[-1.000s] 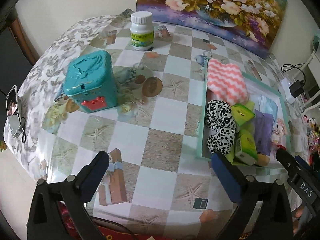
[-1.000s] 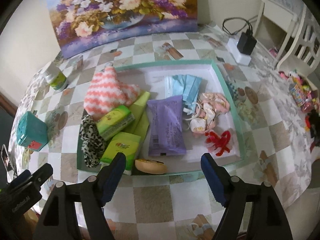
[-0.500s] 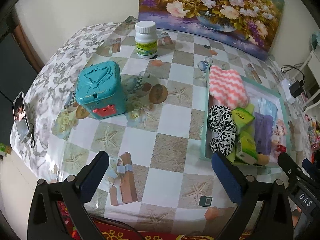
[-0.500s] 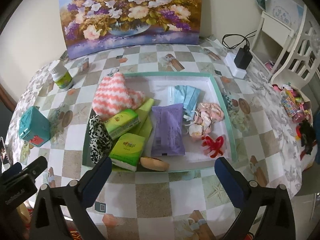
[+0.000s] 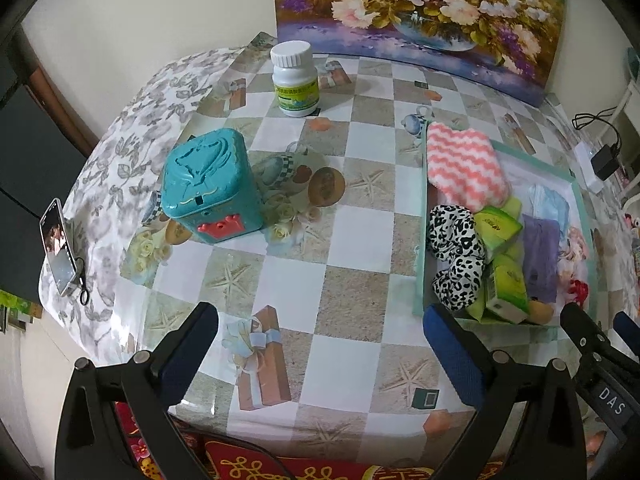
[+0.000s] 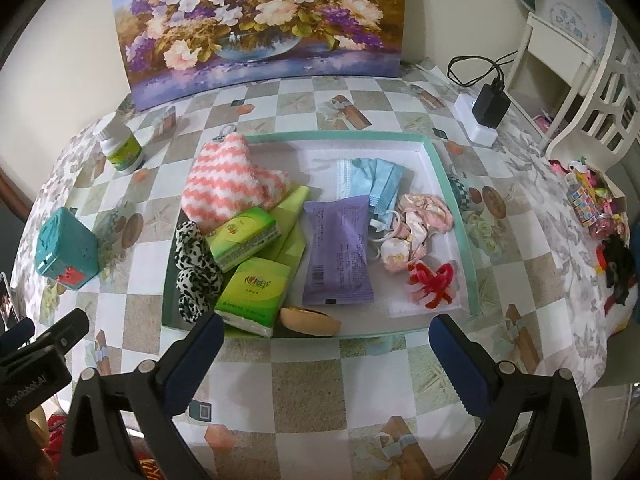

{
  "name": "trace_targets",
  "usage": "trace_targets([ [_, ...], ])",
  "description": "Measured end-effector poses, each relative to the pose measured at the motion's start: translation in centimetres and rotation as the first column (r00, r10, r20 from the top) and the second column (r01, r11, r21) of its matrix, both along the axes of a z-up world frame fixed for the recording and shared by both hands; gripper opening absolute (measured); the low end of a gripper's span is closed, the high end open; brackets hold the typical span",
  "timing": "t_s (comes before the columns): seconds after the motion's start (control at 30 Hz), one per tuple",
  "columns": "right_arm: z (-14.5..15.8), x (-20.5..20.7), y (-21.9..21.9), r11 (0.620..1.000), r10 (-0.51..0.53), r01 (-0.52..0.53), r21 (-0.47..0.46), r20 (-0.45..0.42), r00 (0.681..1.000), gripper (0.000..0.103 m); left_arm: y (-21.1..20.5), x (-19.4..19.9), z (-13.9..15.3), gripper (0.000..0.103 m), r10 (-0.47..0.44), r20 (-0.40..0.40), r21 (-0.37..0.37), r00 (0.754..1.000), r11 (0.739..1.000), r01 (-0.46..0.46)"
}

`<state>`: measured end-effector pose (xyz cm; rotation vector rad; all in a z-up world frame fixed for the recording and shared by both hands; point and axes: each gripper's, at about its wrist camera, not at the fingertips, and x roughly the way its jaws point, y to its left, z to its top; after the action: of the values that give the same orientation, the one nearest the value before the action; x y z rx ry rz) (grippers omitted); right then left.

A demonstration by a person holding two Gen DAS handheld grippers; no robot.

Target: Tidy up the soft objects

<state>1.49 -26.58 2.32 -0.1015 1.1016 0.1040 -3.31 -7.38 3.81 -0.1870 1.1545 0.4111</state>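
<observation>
A teal-rimmed tray (image 6: 454,196) on the checkered table holds a pink zigzag cloth (image 6: 230,180), a leopard scrunchie (image 6: 194,268), two green tissue packs (image 6: 254,292), a purple packet (image 6: 340,248), blue face masks (image 6: 372,180), a pink crumpled cloth (image 6: 416,224), a red hair clip (image 6: 432,282) and a tan oval piece (image 6: 310,320). My right gripper (image 6: 326,344) hangs open just in front of the tray's near rim, empty. My left gripper (image 5: 320,336) is open and empty over the table, left of the tray (image 5: 420,240).
A teal tin (image 5: 212,192) and a white pill bottle (image 5: 294,80) stand on the table's left part. A flower painting (image 6: 260,20) leans on the back wall. A charger on a white power strip (image 6: 486,112) lies back right, small toys (image 6: 596,208) far right, a phone (image 5: 58,248) far left.
The right gripper's jaws have spread wider and both views have pulled back a little from the table. Nothing in the tray has moved.
</observation>
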Motion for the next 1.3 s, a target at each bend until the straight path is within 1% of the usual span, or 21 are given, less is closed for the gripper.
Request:
trace_targets([
  [0.2, -0.12, 0.01, 0.09, 1.0, 0.005, -0.005, -0.005, -0.006, 1.0, 0.103, -0.28, -0.02, 0.33, 0.102, 0.008, -0.016, 0.077, 1.0, 0.997, -0.006],
  [0.37, -0.16, -0.03, 0.25, 1.0, 0.01, -0.01, -0.012, -0.005, 1.0, 0.103, -0.27, -0.04, 0.28, 0.102, 0.006, -0.025, 0.074, 1.0, 0.997, -0.004],
  [0.63, -0.2, -0.11, 0.36, 1.0, 0.011, -0.011, -0.016, -0.005, 1.0, 0.103, 0.12, 0.0, -0.04, 0.102, 0.02, -0.038, 0.038, 0.999, 0.999, -0.019],
  [1.03, -0.27, -0.16, 0.55, 1.0, 0.009, -0.009, -0.016, -0.006, 1.0, 0.103, 0.35, -0.11, -0.28, 0.102, 0.026, -0.055, 0.027, 0.998, 0.999, -0.025],
  [1.3, -0.41, 0.01, 0.48, 0.999, 0.026, -0.026, -0.024, -0.012, 1.0, 0.103, 0.32, -0.1, -0.4, 0.102, 0.012, -0.058, -0.002, 0.998, 1.0, -0.012],
])
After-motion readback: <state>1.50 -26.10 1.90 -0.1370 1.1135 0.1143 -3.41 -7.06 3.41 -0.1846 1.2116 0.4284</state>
